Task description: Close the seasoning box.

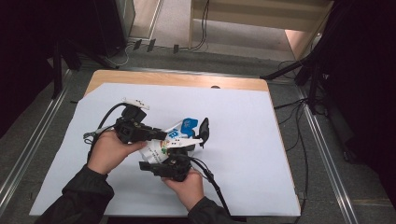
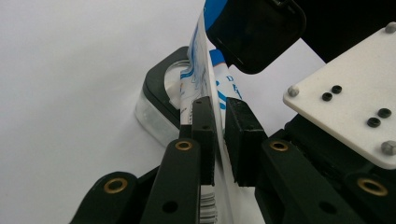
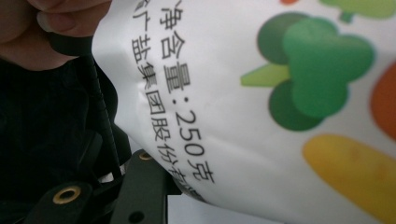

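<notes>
A glossy, smooth plastic pouch (image 3: pixel 261 107) printed with vegetables, held over matt white paper (image 1: pixel 243 140) on a wooden table (image 1: pixel 177 78).

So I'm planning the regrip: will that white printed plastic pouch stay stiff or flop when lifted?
Probably floppy: the white printed plastic pouch is thin film that bends and creases between the left gripper pads. Its glossy surface looks slippery. It may sag if its contents shift.
</notes>
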Demonstrator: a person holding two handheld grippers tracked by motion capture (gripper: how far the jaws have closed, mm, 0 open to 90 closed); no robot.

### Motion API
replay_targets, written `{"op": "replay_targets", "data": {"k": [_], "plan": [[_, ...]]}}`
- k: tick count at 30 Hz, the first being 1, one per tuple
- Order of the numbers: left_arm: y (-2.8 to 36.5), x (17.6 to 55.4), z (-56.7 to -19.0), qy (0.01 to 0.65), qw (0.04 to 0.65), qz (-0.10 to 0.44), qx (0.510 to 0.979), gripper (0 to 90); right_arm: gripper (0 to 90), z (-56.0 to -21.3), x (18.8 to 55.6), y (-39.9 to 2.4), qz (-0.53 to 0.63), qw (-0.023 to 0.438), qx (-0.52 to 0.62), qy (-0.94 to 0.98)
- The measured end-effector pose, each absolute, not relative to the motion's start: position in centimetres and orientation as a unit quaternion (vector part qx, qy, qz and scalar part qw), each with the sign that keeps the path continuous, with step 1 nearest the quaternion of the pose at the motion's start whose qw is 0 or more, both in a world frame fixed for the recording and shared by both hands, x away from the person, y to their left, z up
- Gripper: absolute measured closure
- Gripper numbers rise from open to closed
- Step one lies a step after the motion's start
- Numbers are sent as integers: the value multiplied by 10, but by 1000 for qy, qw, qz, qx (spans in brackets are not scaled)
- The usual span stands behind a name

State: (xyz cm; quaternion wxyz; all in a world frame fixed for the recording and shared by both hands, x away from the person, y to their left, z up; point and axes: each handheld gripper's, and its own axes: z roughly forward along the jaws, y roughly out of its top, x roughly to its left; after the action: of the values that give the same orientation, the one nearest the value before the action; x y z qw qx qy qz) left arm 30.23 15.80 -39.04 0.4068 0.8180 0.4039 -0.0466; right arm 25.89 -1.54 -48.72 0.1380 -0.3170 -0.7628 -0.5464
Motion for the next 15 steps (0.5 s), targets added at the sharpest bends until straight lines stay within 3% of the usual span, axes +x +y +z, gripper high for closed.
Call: {"op": "replay_targets", "data": {"k": [15], "plan": [[163,299,-385,406,407,-44,817,882,630,-487,259,-15,-548,136,-311,-765]]}}
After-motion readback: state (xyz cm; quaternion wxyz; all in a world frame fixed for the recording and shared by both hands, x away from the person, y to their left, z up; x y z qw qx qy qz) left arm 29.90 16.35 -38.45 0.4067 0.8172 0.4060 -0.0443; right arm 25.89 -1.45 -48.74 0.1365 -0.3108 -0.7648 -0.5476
